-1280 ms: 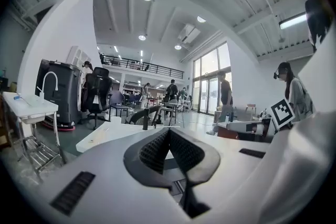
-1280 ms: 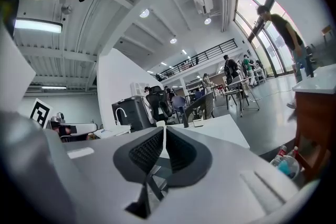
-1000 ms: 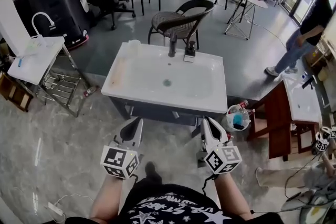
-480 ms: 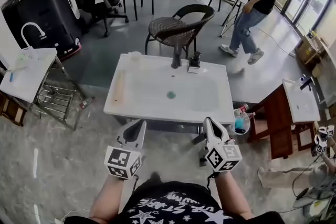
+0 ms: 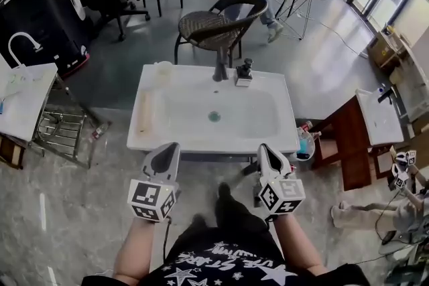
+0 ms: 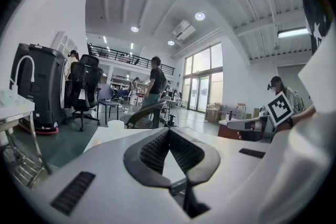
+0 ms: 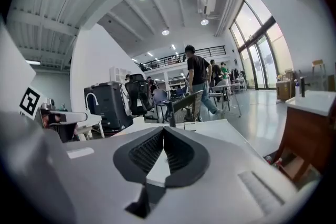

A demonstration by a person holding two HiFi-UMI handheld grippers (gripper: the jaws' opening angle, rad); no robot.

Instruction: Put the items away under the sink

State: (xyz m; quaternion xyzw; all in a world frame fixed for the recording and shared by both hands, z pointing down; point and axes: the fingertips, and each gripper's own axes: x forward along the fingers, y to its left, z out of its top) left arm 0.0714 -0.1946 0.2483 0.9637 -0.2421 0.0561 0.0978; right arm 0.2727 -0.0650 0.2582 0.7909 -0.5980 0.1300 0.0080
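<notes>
The white sink is seen dead ahead, long axis laid left to right, with the faucet and a small dark bottle at its far rim. The left gripper and right gripper are held near its front edge, jaws closed tip to tip, nothing gripped. The space beneath is hidden by the basin.

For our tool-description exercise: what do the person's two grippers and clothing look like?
The left gripper and right gripper have pale grey shells, black ribbed pads and a cube of black-and-white square markers. A thin black cable trails from the left one. The T-shirt is black with white print.
</notes>
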